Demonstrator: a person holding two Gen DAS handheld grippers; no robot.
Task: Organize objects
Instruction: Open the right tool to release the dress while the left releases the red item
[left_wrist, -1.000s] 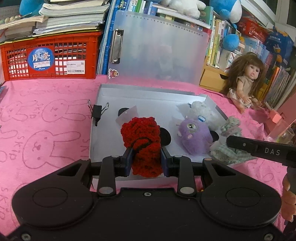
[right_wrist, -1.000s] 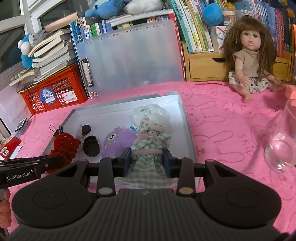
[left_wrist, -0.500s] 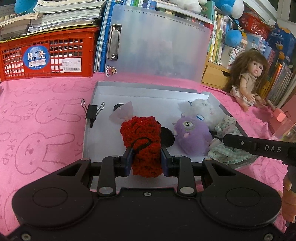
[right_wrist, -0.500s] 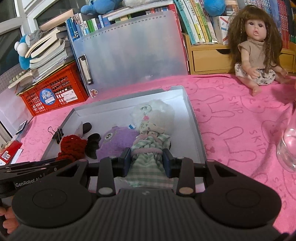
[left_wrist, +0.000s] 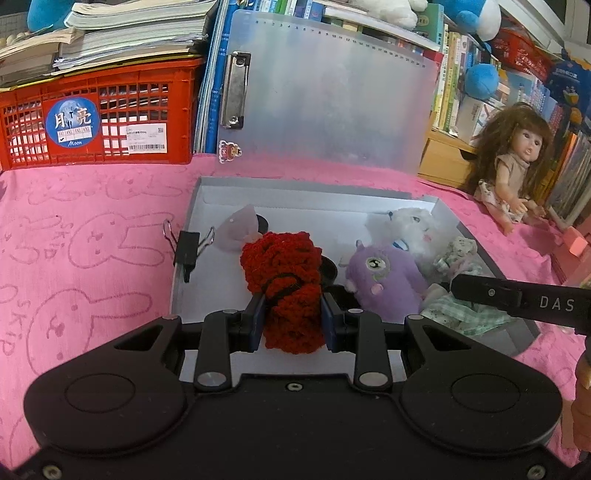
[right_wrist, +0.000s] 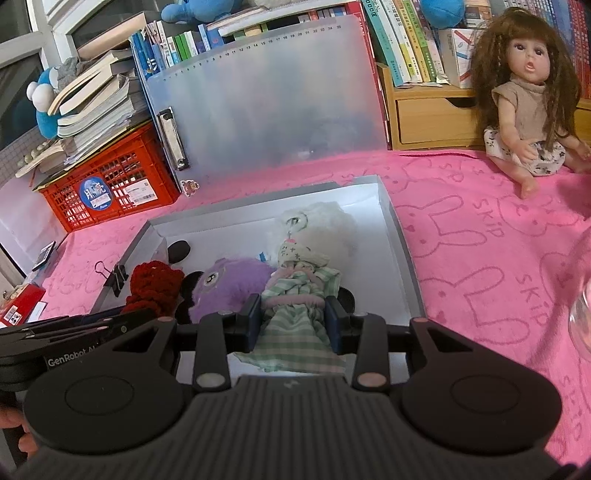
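Left gripper (left_wrist: 291, 317) clenched on a red crocheted toy (left_wrist: 286, 284), held over the near left part of the grey tray (left_wrist: 295, 188). Right gripper (right_wrist: 293, 321) clenched on a small doll in a green checked dress (right_wrist: 295, 295), over the near right part of the same tray. Between them in the tray, a purple plush (left_wrist: 384, 273); farther back, a white plush (left_wrist: 410, 225). Black binder clip (left_wrist: 186, 247) clipped on the left tray wall. Pink cloth (left_wrist: 92, 240) covering the worktop.

Black tool (left_wrist: 291, 321) – blue pads (seemingly).
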